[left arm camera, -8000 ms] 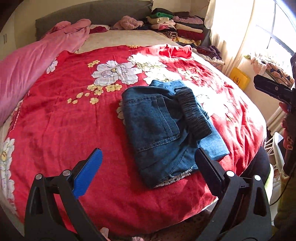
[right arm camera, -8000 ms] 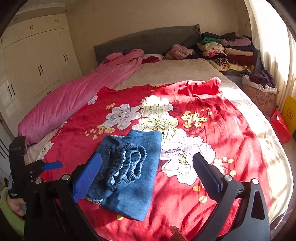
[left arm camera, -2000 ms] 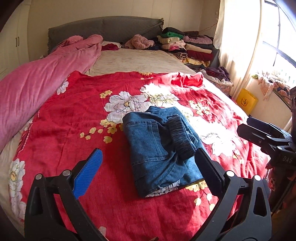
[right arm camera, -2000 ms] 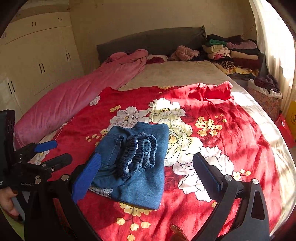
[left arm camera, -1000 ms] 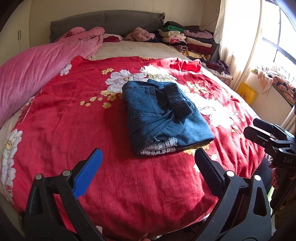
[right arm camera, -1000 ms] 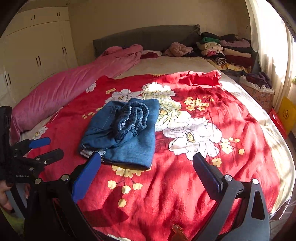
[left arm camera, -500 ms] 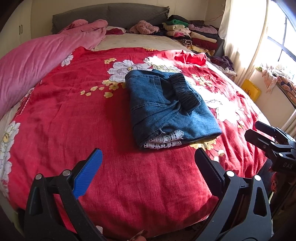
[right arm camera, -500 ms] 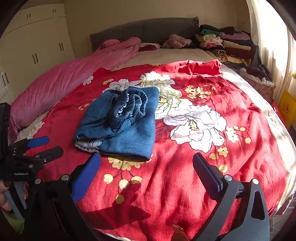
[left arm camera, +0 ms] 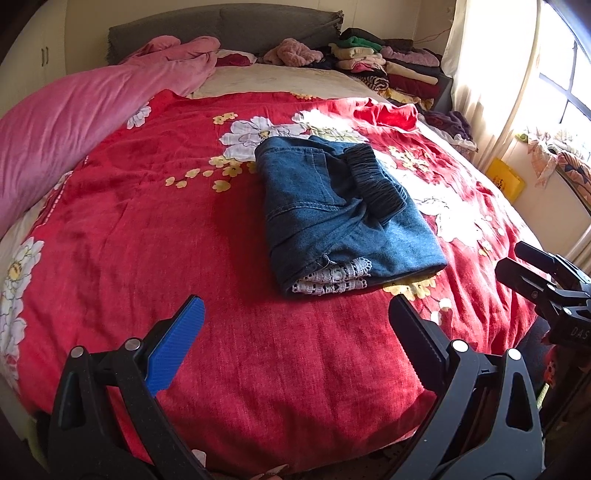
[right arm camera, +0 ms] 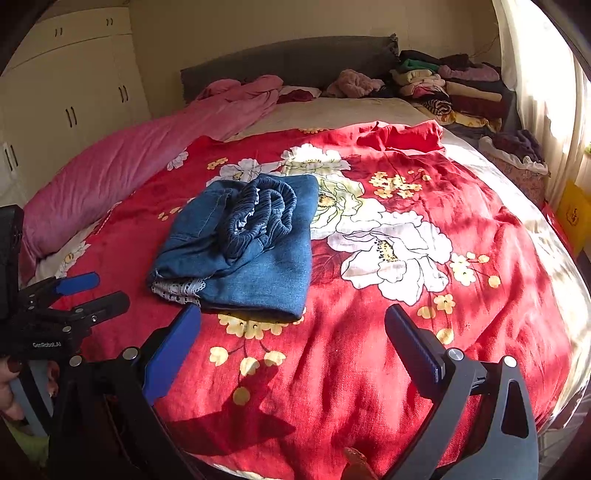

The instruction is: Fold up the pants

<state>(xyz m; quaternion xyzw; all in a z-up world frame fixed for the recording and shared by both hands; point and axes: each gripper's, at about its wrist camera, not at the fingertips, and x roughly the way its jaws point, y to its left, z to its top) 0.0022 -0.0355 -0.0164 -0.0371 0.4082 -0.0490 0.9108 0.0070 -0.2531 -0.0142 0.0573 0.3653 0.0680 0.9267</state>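
The blue denim pants (left arm camera: pixel 343 218) lie folded into a compact bundle on the red floral blanket (left arm camera: pixel 147 236), dark elastic waistband on top and white lace hem at the near edge. In the right wrist view the pants (right arm camera: pixel 251 247) sit left of centre. My left gripper (left arm camera: pixel 295 314) hovers open over the blanket, just short of the bundle, holding nothing. My right gripper (right arm camera: pixel 291 317) is open too, near the bundle's near edge, empty. The left gripper (right arm camera: pixel 88 291) shows at the left edge of the right wrist view, and the right gripper (left arm camera: pixel 524 266) at the right edge of the left wrist view.
A pink duvet (left arm camera: pixel 74 110) runs along the bed's left side. Folded clothes (left arm camera: pixel 388 62) are stacked at the back right by the grey headboard (left arm camera: pixel 229 26). A yellow bag (left arm camera: pixel 504 179) and a window lie to the right. White wardrobes (right arm camera: pixel 66 92) stand at left.
Both grippers have dropped lower and come closer to the folded pants, which now fill more of each view. The pants have not moved and both grippers stay open.
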